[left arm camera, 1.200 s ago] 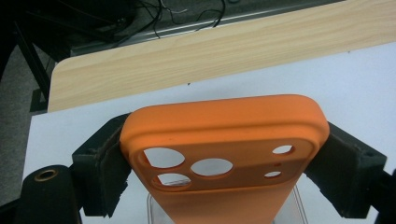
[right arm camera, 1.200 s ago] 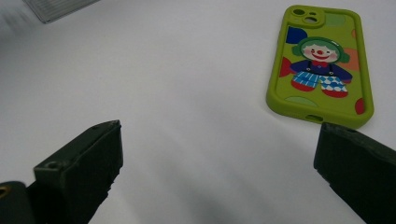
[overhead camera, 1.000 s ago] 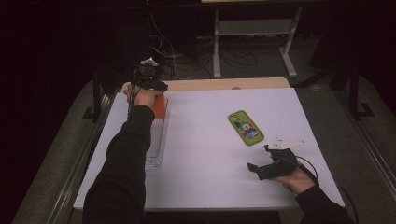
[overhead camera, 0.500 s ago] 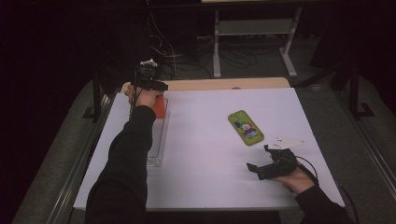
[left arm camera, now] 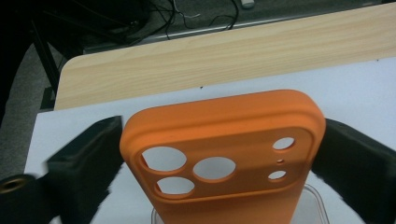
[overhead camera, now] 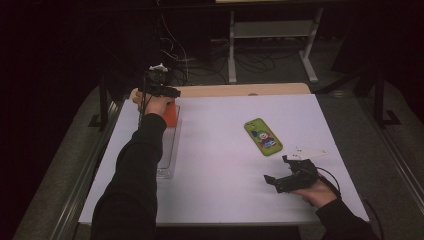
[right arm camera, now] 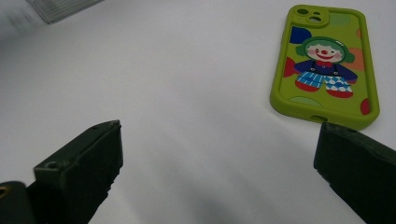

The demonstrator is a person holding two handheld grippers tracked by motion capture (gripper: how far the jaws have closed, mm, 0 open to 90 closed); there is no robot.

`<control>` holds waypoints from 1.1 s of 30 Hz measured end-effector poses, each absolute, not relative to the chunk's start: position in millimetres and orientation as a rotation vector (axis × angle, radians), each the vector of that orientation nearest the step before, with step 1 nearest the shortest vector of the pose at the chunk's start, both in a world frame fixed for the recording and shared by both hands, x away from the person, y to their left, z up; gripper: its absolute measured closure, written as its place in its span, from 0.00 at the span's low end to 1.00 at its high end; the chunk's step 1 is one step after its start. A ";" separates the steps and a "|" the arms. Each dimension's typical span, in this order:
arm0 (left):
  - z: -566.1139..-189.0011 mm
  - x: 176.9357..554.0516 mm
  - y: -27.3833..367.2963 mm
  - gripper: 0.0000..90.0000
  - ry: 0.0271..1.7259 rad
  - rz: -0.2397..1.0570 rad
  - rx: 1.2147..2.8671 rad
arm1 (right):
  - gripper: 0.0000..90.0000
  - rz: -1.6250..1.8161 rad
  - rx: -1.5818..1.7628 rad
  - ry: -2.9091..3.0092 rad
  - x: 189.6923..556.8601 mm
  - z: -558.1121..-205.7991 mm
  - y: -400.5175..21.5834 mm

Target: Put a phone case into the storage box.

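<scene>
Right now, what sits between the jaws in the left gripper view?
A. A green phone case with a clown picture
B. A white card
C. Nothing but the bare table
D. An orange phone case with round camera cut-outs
D: the orange phone case stands between the two black jaws of the left gripper, its camera cut-outs facing the camera, over a clear tray. The jaws have just been opening around it.

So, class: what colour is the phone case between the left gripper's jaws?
Plain orange; the phone case shows best in the left gripper view.
</scene>
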State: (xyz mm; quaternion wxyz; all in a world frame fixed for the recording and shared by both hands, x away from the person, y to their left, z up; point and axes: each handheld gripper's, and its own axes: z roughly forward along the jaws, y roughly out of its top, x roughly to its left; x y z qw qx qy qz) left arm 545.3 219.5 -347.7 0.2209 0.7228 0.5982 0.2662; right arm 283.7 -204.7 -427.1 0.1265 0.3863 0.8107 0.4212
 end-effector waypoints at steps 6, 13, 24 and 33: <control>-341.4 540.9 224.1 0.00 1.620 0.710 2.004 | 0.01 1.229 1.124 2.356 283.6 -426.8 -204.8; -329.4 527.0 233.6 0.00 1.532 0.640 2.035 | 0.01 1.226 1.122 2.353 283.7 -426.3 -205.2; -312.7 485.0 244.2 0.00 1.380 0.570 2.066 | 0.01 1.224 1.125 2.347 285.6 -426.5 -204.3; -312.1 440.7 224.9 0.00 1.144 0.464 2.132 | 0.01 1.216 1.127 2.356 286.4 -425.8 -200.8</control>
